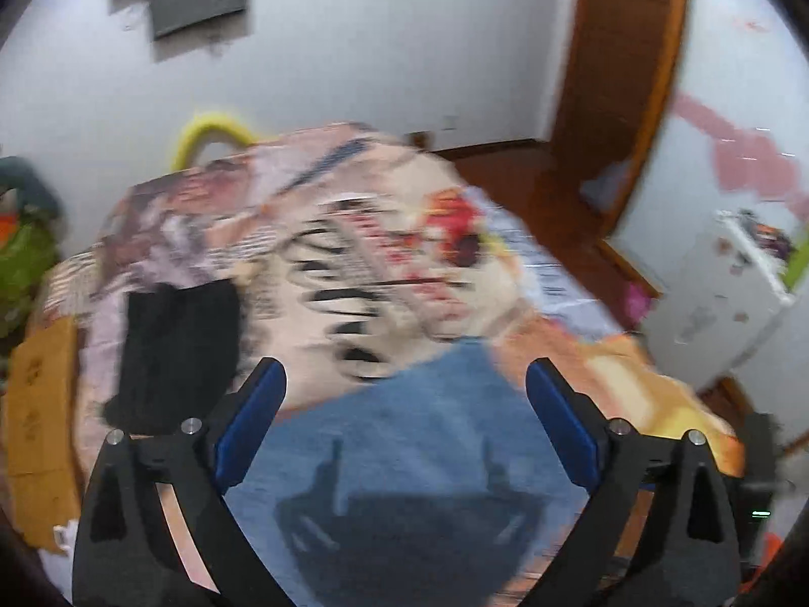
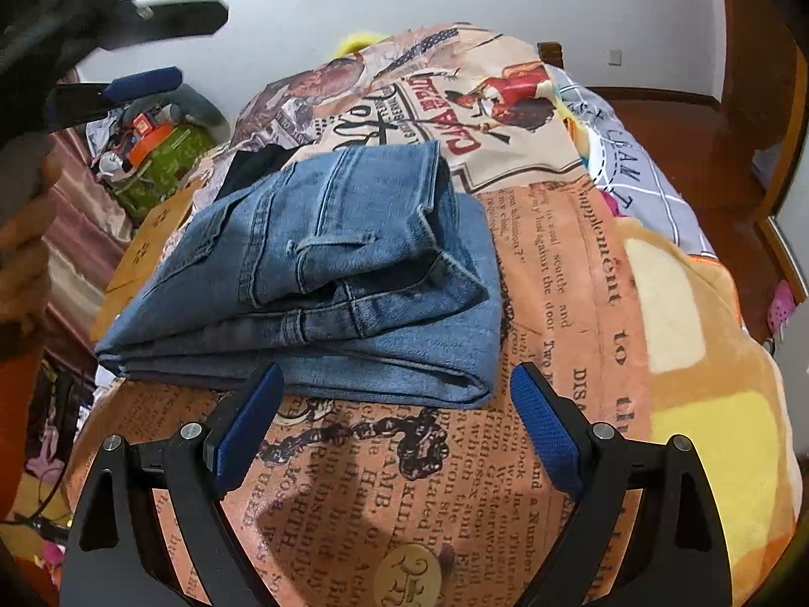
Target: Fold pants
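- Currently jeans (image 2: 313, 273) lie folded on bed (image 2: 581, 273), just ahead of right gripper (image 2: 399, 425); long axis crosswise to fingers.
- Both grippers wide open, holding nothing.
- Left gripper (image 1: 404, 404) hovers above denim; view blurred.

Left wrist view smearing with motion blur, right wrist view staying sharp, gripper shadows falling across the jeans (image 2: 323, 273), fisheye edges bending and darkening

Left tool (image 1: 406, 384) and right tool (image 2: 398, 388) gape wide, empty.
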